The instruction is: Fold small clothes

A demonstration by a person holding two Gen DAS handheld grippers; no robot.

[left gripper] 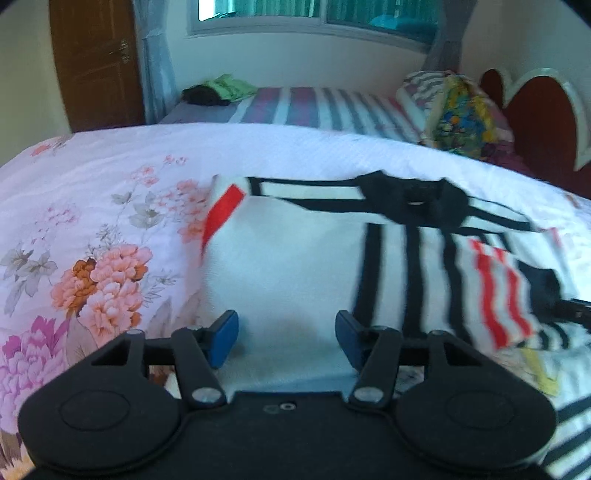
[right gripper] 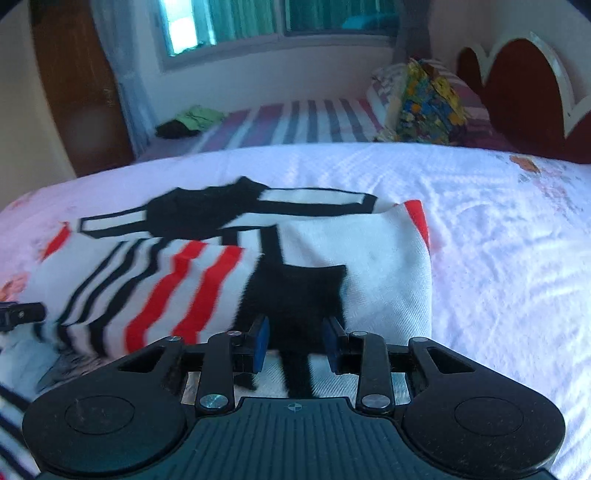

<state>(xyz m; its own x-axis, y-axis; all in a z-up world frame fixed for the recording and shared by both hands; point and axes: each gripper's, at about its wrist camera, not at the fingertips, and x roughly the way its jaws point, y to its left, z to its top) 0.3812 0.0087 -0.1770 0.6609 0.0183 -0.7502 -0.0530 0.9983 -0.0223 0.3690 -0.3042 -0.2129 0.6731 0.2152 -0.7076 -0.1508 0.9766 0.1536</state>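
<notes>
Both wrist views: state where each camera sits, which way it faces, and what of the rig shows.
Left wrist: on the left gripper, looking down across the white knitted garment with black and red stripes on the floral bedsheet; its blue pads stand open.
Right wrist: on the right gripper, facing the same garment's black patch; pads apart, a black strip between them.
Shared: garment, striped far bed, window, red headboard.

Left tongs and right tongs agape
</notes>
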